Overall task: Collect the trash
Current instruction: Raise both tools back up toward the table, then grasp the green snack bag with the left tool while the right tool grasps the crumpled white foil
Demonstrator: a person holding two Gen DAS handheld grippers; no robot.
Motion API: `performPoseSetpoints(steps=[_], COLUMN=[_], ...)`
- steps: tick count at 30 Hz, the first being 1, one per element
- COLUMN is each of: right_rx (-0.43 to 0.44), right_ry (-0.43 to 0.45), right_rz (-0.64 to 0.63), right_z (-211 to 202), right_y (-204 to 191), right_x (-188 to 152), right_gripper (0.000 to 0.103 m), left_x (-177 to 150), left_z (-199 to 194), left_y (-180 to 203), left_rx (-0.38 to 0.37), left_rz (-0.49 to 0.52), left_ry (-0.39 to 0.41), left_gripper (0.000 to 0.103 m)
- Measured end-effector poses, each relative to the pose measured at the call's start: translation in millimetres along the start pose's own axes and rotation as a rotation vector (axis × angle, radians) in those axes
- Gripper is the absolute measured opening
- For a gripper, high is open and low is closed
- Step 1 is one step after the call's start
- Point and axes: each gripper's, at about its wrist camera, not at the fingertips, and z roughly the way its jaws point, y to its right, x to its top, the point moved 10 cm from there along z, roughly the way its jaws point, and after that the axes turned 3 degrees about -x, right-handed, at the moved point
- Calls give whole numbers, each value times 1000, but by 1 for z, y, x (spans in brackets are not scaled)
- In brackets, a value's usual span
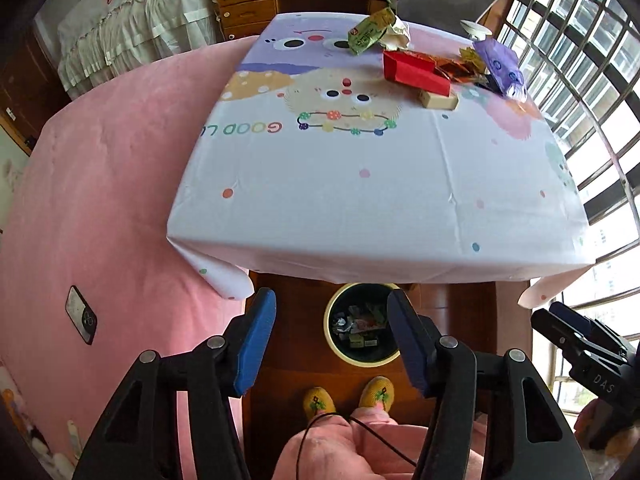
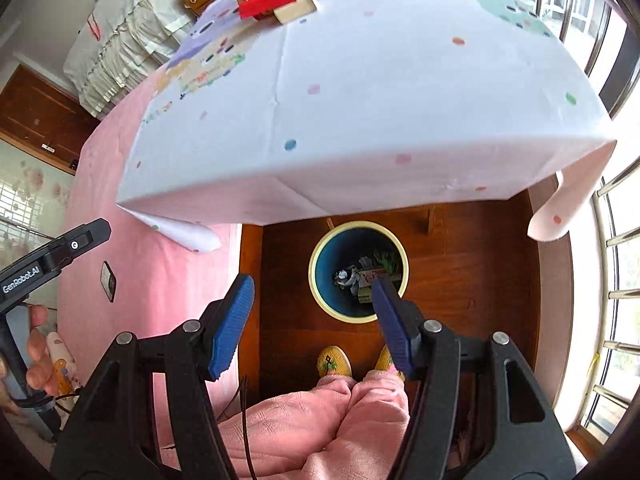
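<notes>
both grippers spread, empty – left gripper [image 1: 332,344], right gripper [image 2: 312,324] above bin [image 2: 320,256] past table edge [image 2: 360,204]

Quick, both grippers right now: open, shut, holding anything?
Left gripper: open, holding nothing, above the round cream-rimmed trash bin.
Right gripper: open, holding nothing, above the same bin.

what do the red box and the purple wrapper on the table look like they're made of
Red box: probably thin cardboard, matte, with crisp folded edges and an open flap. Purple wrapper: likely thin plastic film, slightly glossy, crumpled and printed; coated paper is possible.
</notes>
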Motion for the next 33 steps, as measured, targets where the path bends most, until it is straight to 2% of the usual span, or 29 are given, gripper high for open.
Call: performPoseSetpoints(steps=[5,9,15,21,25,29,33], right_rx=[25,47,80,76,56,17,-18], right_ry=[120,167,216,244,257,252,235], right_rz=[-51,-91,-112,-146,-135,-84,-2], right_z=[-39,-55,-62,-54,-40,-19,6], right_y=[-8,-14,-23,-41,-52,-62,-71], right_x=[53,92,144,191,227,268,316], right_gripper=[58,58,58,58,58,58,58], left_x=[41,70,118,186,241,298,355], left_z=[-22,-33,-28,6,41,81,118], left_y=[0,10,20,23,25,27,35], left_rx=[45,64,59,25,-12,-70,-117], left_rz=[-14,9,44,124,202,270,348], left_ry=[79,123,155,173,153,103,86], left_gripper=[59,59,59,59,59,59,59])
